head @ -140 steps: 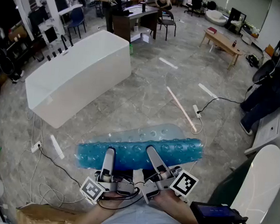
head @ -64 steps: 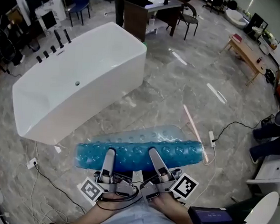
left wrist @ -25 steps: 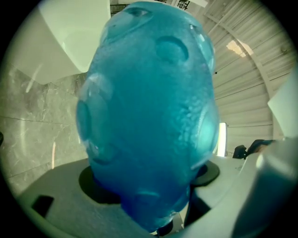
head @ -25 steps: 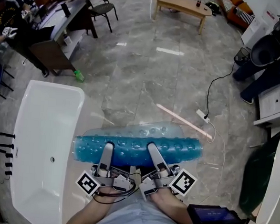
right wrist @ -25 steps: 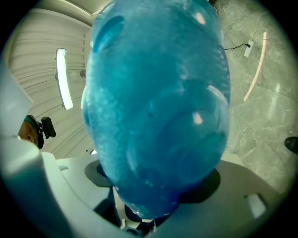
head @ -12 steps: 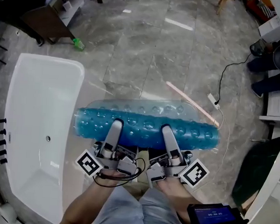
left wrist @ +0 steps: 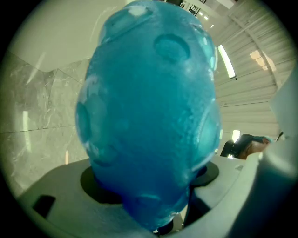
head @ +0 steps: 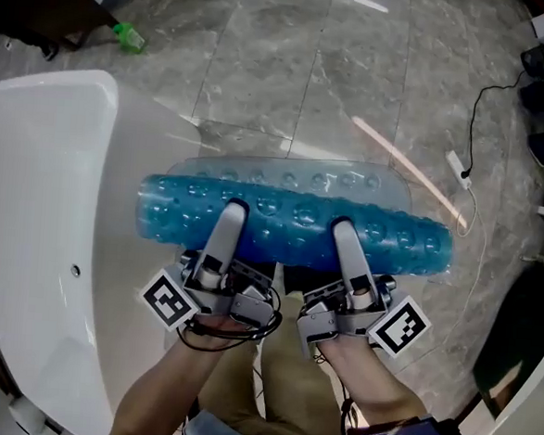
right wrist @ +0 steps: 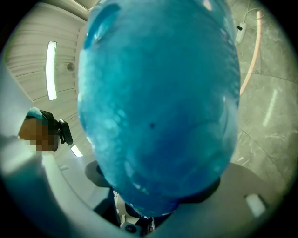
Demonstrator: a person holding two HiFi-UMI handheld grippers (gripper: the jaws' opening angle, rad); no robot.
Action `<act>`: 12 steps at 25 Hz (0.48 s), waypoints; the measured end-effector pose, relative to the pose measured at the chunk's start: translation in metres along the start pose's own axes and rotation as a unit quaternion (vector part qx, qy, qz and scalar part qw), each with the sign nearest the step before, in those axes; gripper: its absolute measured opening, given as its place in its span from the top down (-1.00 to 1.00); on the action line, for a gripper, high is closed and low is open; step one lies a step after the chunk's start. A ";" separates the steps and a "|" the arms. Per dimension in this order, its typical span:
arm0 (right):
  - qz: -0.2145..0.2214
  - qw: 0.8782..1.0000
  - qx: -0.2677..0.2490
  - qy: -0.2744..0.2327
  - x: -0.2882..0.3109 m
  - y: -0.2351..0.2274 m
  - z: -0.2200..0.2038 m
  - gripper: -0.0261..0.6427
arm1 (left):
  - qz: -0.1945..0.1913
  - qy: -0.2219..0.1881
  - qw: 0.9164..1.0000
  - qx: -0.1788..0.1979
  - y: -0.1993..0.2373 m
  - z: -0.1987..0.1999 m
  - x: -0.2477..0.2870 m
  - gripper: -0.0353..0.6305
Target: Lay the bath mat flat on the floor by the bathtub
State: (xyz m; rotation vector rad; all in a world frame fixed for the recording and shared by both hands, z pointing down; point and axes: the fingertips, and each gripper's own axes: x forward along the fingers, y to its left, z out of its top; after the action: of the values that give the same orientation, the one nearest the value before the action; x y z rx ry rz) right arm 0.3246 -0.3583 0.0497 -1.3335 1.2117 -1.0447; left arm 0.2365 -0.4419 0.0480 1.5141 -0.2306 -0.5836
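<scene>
The bath mat (head: 295, 225) is blue and see-through, with round bumps all over. It is rolled into a long roll that lies sideways, and a loose, pale edge sticks out at 12 o'clock. It is up in the air over the grey floor (head: 264, 63). The white bathtub (head: 31, 204) is at 9 o'clock from it.
</scene>
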 end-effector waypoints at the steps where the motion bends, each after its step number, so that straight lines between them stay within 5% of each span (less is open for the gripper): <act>1: 0.001 1.000 0.001 0.000 0.003 -0.024 -0.001 -0.13 | 0.001 0.004 1.000 0.002 0.024 0.004 -0.001 -0.26; 12: -0.006 1.000 0.003 0.016 0.043 -0.257 -0.018 -0.15 | 0.026 0.030 0.999 -0.010 0.258 0.047 -0.003 -0.26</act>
State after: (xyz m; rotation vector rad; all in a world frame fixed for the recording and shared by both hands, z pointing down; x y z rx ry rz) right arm 0.3421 -0.4069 0.3056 -1.3245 1.2261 -1.0810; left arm 0.2668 -0.4929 0.3029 1.4992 -0.2163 -0.4965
